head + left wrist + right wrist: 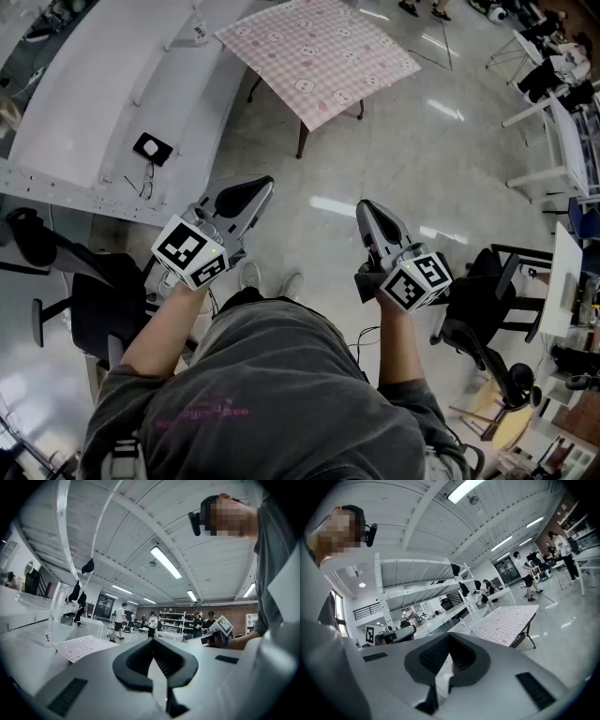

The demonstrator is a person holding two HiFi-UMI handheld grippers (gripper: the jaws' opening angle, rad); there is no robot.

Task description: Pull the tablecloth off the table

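Both tongs are closed, tips together and nothing between them. The left tongs [262, 186] and right tongs [365, 206] are held out at the person's waist, well apart from the table [302, 141]. The pink checked tablecloth [319, 52] lies spread flat over the whole top, its hem drooping at the near corner. To my eye the job now is closing that gap across the floor [403, 141]. Both jaws should open before reaching the near edge, take the hem on either side of that corner, and draw it evenly so the cloth doesn't snag.
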